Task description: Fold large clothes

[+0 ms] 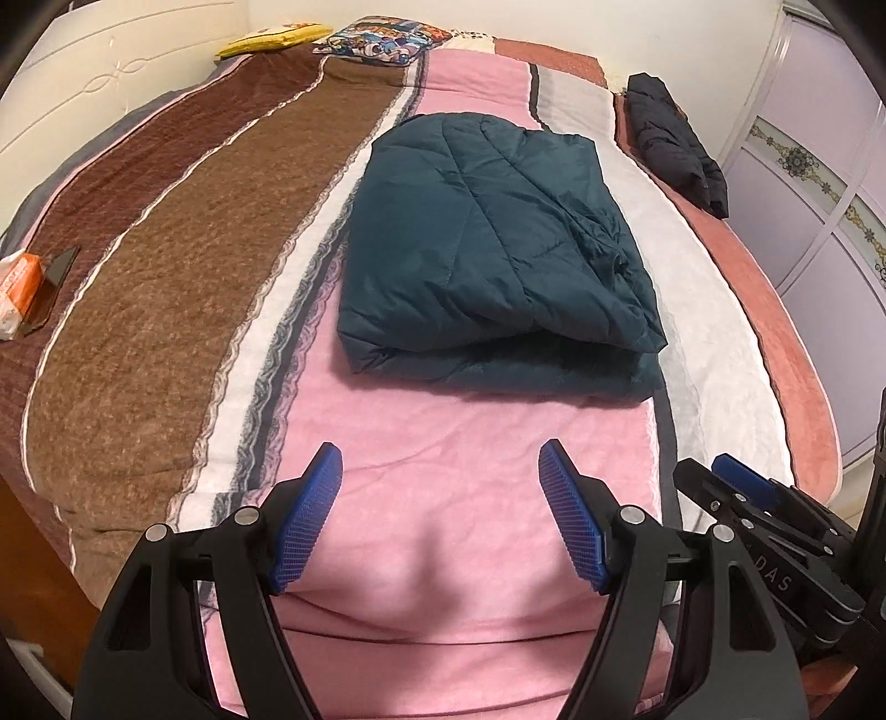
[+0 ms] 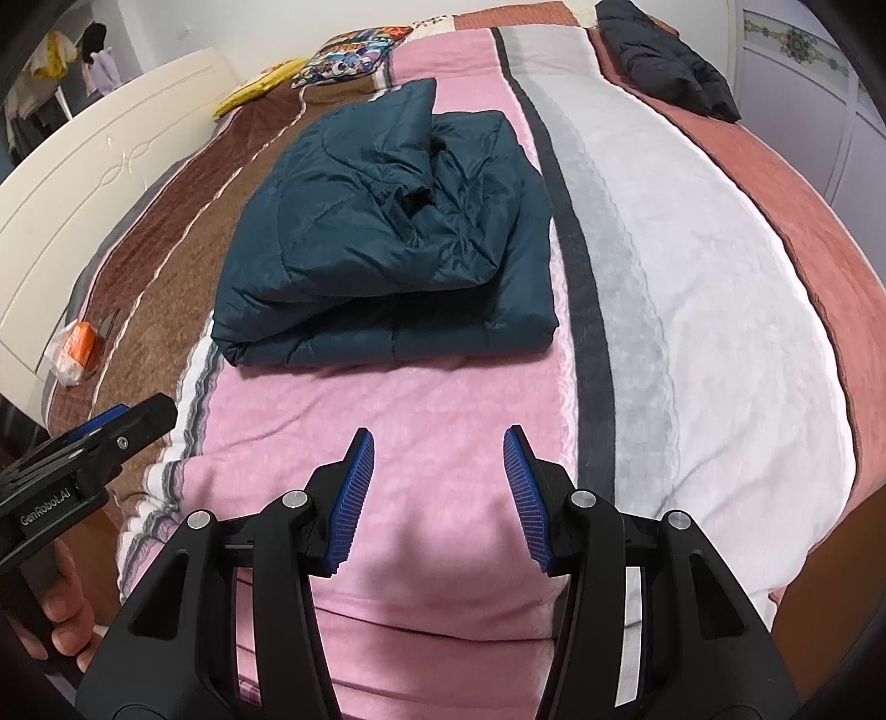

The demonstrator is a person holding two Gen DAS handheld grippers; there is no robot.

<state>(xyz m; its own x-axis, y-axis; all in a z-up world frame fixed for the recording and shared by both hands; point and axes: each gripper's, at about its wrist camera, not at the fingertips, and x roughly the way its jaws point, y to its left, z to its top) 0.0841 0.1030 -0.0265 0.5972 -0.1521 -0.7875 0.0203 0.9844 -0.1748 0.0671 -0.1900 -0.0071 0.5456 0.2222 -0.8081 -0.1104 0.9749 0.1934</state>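
A dark teal quilted jacket (image 1: 487, 243) lies folded into a thick bundle on the pink stripe of the bed; it also shows in the right wrist view (image 2: 387, 238). My left gripper (image 1: 440, 459) is open and empty, hovering over the pink blanket short of the jacket's near edge. My right gripper (image 2: 438, 443) is open and empty, also over the pink blanket, just short of the jacket. The right gripper shows at the lower right of the left wrist view (image 1: 742, 482), and the left gripper shows at the left of the right wrist view (image 2: 111, 432).
The bed is covered by a striped blanket (image 1: 166, 266) in brown, white, pink and grey. A black jacket (image 1: 675, 144) lies at the far right edge. A yellow item (image 1: 271, 40) and patterned pillow (image 1: 382, 39) lie at the far end. An orange packet (image 1: 19, 288) lies left. A lilac wardrobe (image 1: 819, 183) stands right.
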